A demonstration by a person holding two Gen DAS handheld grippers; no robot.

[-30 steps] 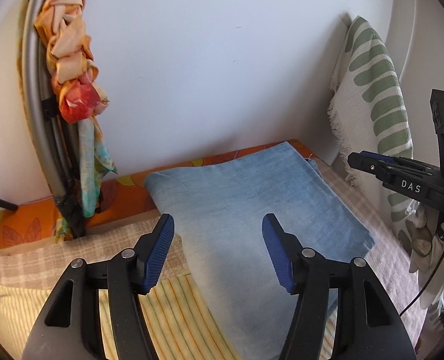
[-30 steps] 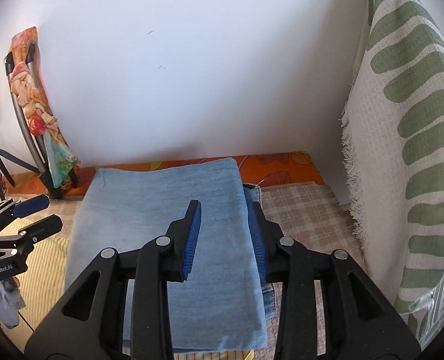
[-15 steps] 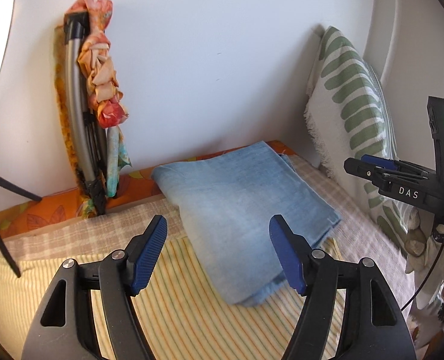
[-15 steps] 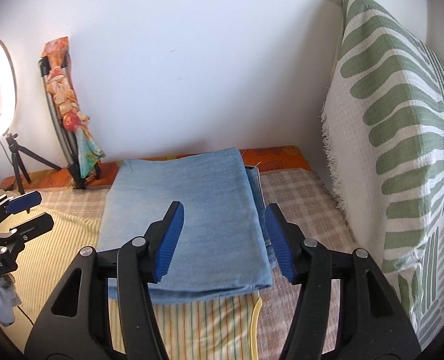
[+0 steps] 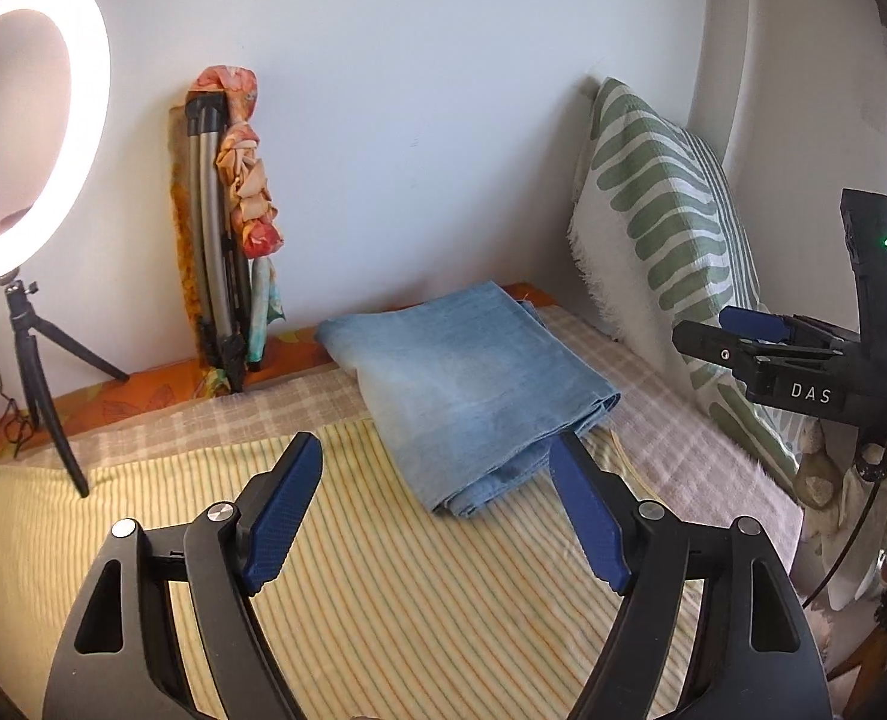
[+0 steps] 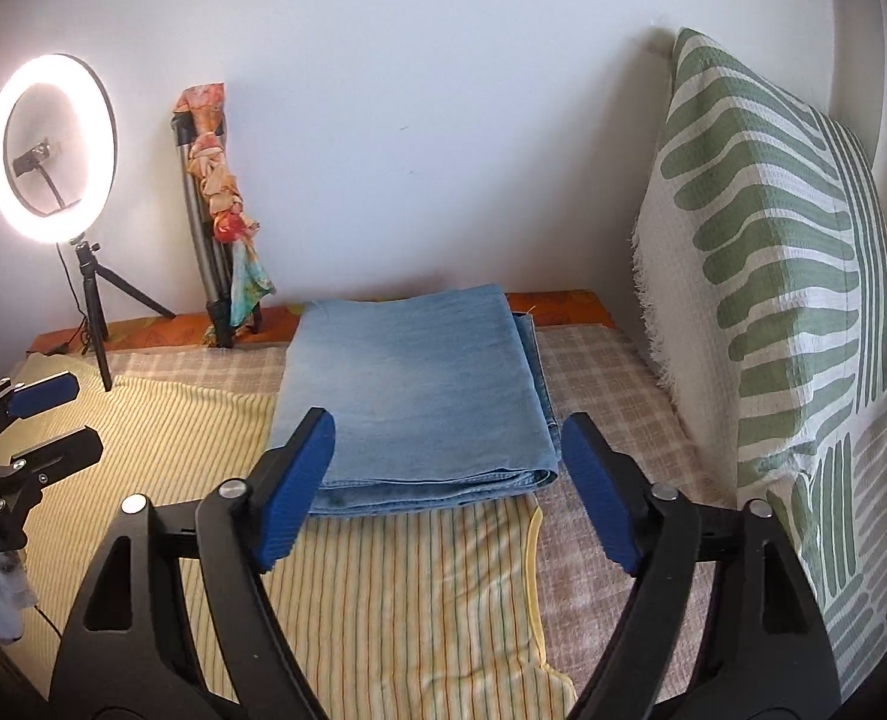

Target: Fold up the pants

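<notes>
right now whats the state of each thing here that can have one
pants: folded into a flat rectangle, lying on the bed, nothing gripping them
left hand-held gripper: jaws opening, nothing between them
right hand-held gripper: jaws opening, clear of the pants
ring light: switched on
pillow: propped upright against the wall
folded tripod: leaning on the wall, cloth wrapped around it

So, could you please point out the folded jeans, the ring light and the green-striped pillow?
folded jeans (image 6: 419, 396), right wrist view, top layer.
ring light (image 6: 50, 147), right wrist view, glowing rim.
green-striped pillow (image 6: 773, 276), right wrist view, front face.
</notes>
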